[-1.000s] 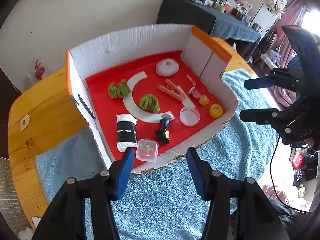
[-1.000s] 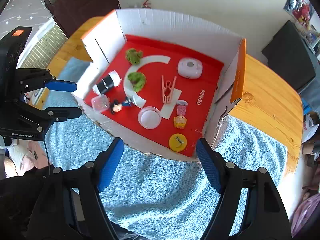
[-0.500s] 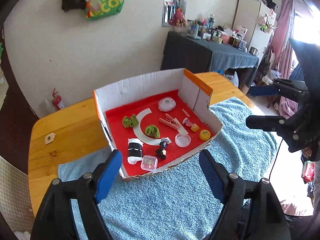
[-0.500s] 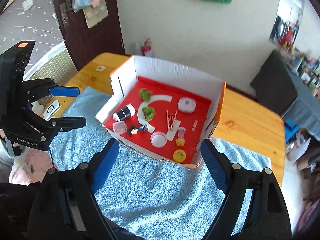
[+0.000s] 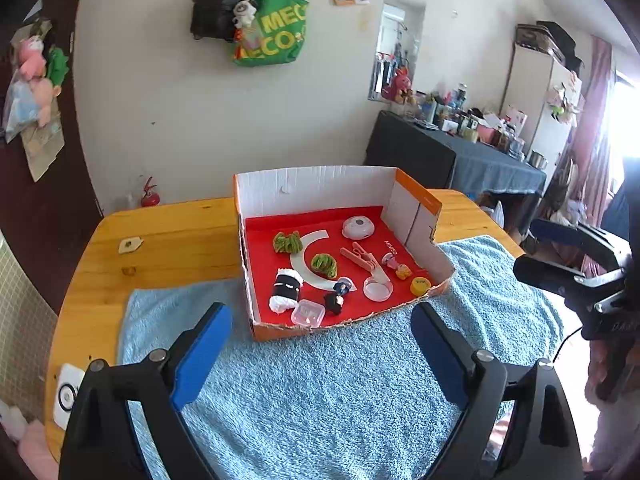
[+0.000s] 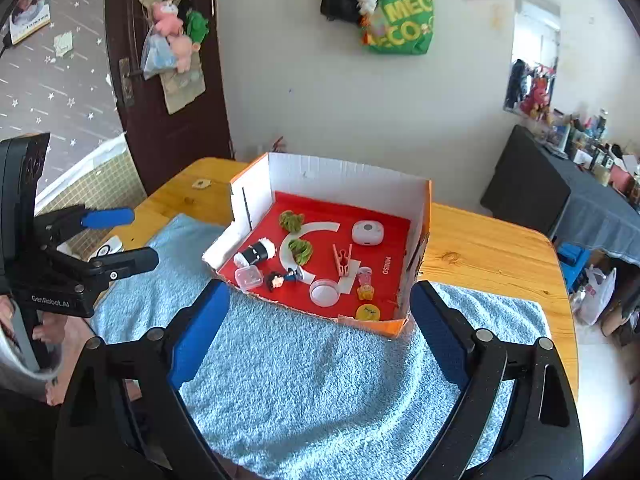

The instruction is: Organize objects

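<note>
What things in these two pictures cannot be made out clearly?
- Small clear case: contents too small, both views.
- Box, far right corner floor: hidden by its wall in the right wrist view.
- White device on the table: partly behind the left tool.
- Right tool: its handle cut off by the frame.

Ahead of the tool sat one red-floored cardboard box (image 5: 416,200) holding two green fuzzy clumps (image 5: 287,242), two small figurines (image 5: 334,303), and one yellow round cap (image 5: 420,285).
</note>
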